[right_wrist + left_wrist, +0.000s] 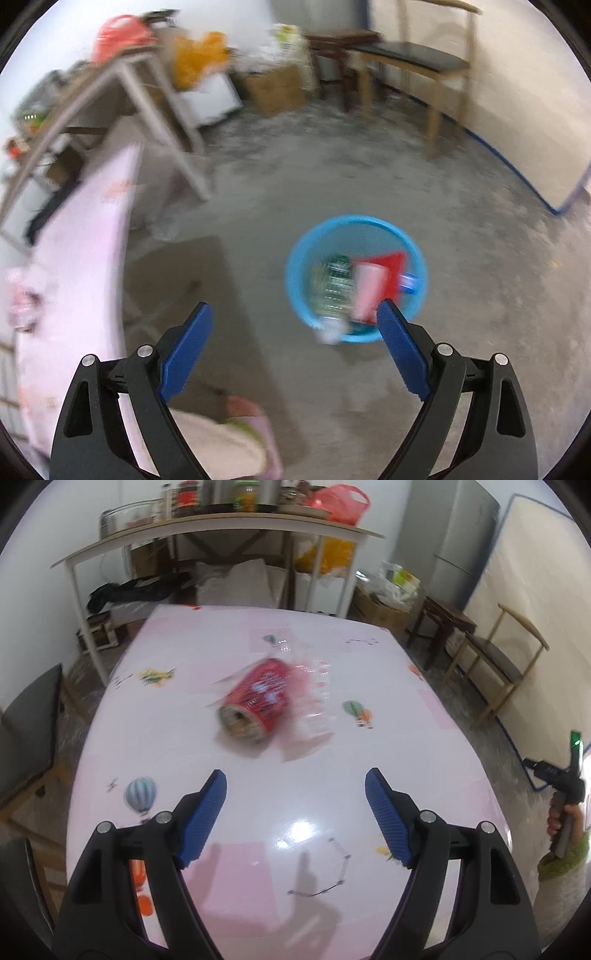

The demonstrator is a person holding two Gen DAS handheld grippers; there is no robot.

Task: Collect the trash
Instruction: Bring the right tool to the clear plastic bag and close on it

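A red can [258,698] lies on its side, blurred, in the middle of the pink table [258,823], with a clear plastic wrapper [312,720] beside it. My left gripper [295,794] hovers short of the can, jaws open and nothing between them. In the right wrist view my right gripper [295,328] hangs open and empty above the floor, over a blue bin [369,225] that holds a green-labelled bottle [334,284], a pink cup [367,291] and a red piece [393,267]. The hand holding the right gripper's handle [565,805] shows at the right edge of the left wrist view.
A shelf table [207,535] loaded with jars and a red bag stands behind the pink table. Wooden chairs [495,657] sit along the right wall, a grey chair [29,723] at the left. Boxes and bags [273,85] crowd the far floor. The pink table's edge [85,236] is left of the bin.
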